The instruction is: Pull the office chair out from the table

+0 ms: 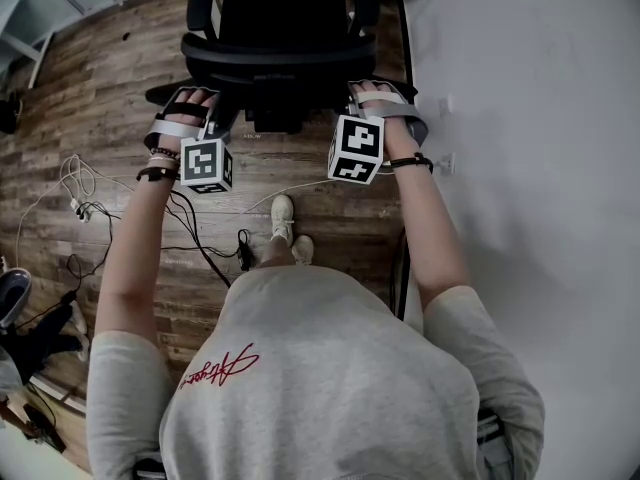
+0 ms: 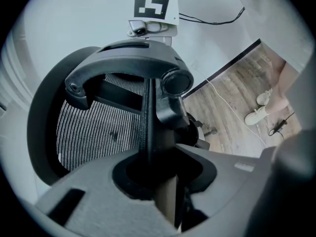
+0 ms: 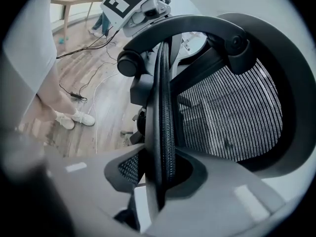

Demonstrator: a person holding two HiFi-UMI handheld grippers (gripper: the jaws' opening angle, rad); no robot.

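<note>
Black office chair is clamped at its backrest edge by left gripper and right gripper; mid-pull is judged, and an even backward draw is called for

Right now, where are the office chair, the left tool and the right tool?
office chair (image 1: 280, 56), head view, top rim of its backrest.
left tool (image 1: 200, 96), head view, between its fingertips, at the backrest's side edge.
right tool (image 1: 366, 90), head view, between its fingertips, at the backrest's other edge.

Brown wood-plank floor strewn with loose cables meets a plain white wall alongside
</note>
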